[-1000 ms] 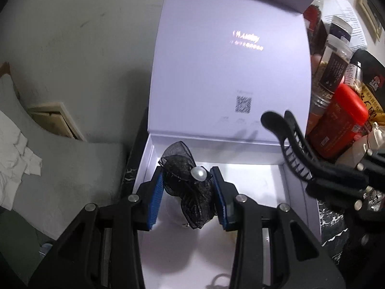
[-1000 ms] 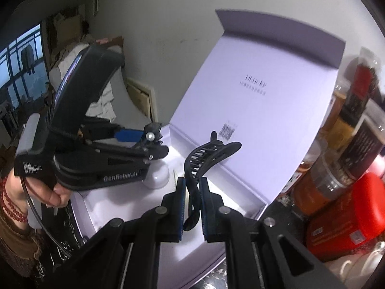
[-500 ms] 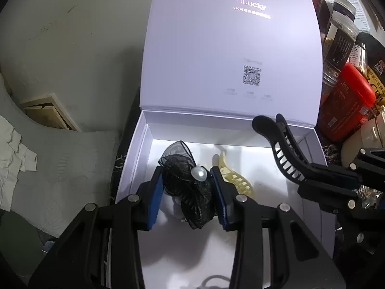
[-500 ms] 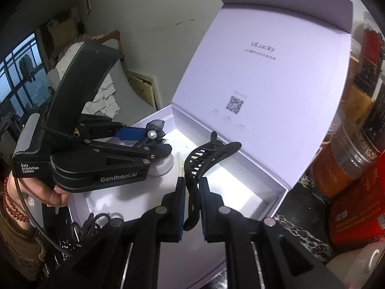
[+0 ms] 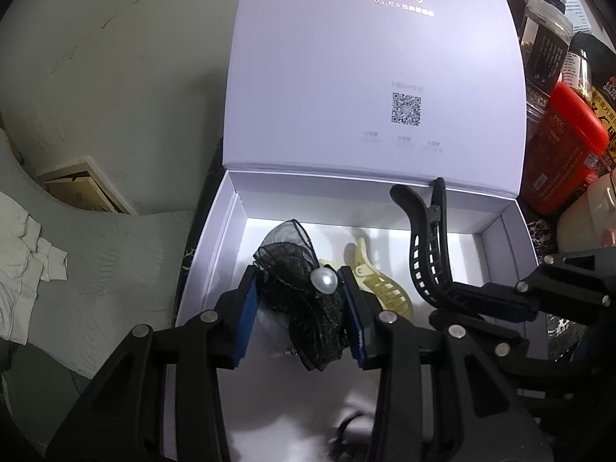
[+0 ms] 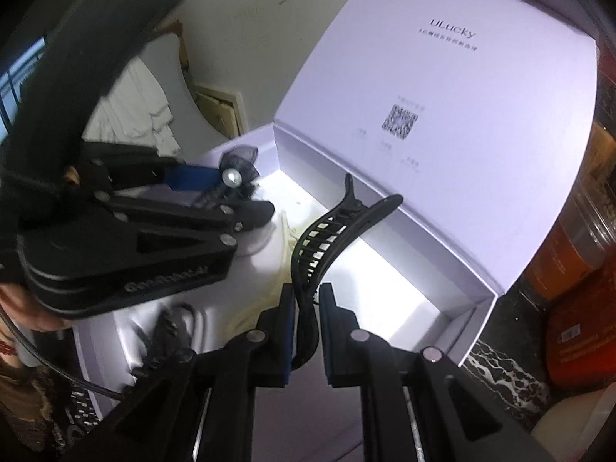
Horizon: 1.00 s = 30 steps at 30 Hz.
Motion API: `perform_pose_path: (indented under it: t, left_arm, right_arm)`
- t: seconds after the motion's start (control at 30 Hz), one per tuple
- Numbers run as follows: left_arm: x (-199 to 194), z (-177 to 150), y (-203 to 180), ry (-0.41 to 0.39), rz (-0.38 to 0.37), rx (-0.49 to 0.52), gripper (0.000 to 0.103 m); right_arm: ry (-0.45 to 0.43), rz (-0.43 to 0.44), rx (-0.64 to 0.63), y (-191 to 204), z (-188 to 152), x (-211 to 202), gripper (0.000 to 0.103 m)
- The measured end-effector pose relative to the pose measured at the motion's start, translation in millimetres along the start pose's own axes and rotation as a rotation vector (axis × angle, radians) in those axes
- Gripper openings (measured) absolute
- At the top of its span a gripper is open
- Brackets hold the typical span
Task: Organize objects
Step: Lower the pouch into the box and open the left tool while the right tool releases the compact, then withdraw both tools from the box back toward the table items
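A white gift box stands open, its lid upright behind it. My left gripper hangs low over the box's left half with a black lace bow bearing a pearl between its blue pads. Its jaws are opening, and the pads still touch the bow. My right gripper is shut on the stem of a black claw clip, held tilted over the box's right half. A cream claw clip lies on the box floor between the two.
Jars and a red container crowd the box's right side on a dark marbled tabletop. A black cord lies in the box's near corner. A grey cushion with white cloth is at left. A hand holds the left gripper.
Both grippers have sunk toward the box interior. The cream clip on the floor has come into view. The left jaws stand slightly wider around the bow.
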State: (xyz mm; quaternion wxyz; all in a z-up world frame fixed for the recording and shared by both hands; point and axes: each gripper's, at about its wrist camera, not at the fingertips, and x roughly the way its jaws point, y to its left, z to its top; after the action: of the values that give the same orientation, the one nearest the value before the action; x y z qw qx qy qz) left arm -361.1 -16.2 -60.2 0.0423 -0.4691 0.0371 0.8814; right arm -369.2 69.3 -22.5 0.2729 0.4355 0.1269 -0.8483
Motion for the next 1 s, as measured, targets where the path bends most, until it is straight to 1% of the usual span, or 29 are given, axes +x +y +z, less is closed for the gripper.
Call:
perform_pose_path:
  t: [0.07,0.17,0.23,0.3,0.37,0.47,0.57,0.67,0.73,0.8,0.87,1.0]
  left_arm:
    - [4,-1,-5,0.013,0.015,0.011,0.045]
    - [4,-2,-14,0.017,0.024,0.005,0.046]
    - [4,-1,-13,0.021,0.021,0.001,0.046]
    - [3,0,-11,0.032,0.014,-0.004,0.048]
    - [1,0,-11,0.033,0.001,-0.018,0.050]
    - [-6,4,-8,0.023,0.003,-0.028,0.050]
    - [-19,8,-8,-0.014,0.012,-0.024,0.050]
    - [-37,11,-7,-0.060,-0.013,-0.029,0.050]
    - [-51,14,-9,-0.089,0.000,-0.037,0.050]
    - [-65,15,-10,-0.121,0.015,-0.039,0.050]
    - [-79,15,-10,-0.153,0.029,-0.041,0.052]
    - [-104,14,-14,-0.198,0.057,-0.035,0.067]
  right_arm:
    - [0.013,-0.001,-0.002,1,0,4,0.011]
    - [0.019,0.004,-0.003,1,0,5,0.012]
    - [0.020,0.005,0.001,0,1,4,0.012]
    - [0.014,0.004,0.003,0,2,2,0.016]
    - [-0.001,-0.006,0.000,1,4,-4,0.030]
    - [-0.033,-0.010,-0.004,3,7,-17,0.033]
    - [-0.068,-0.025,-0.003,4,10,-33,0.033]
    - [-0.107,-0.034,-0.005,5,12,-52,0.033]
    - [-0.141,-0.035,-0.004,6,14,-65,0.034]
    - [-0.174,-0.042,-0.009,8,15,-79,0.037]
    - [-0.200,-0.049,-0.012,9,16,-91,0.040]
    - [-0.234,-0.057,-0.008,17,23,-106,0.042]
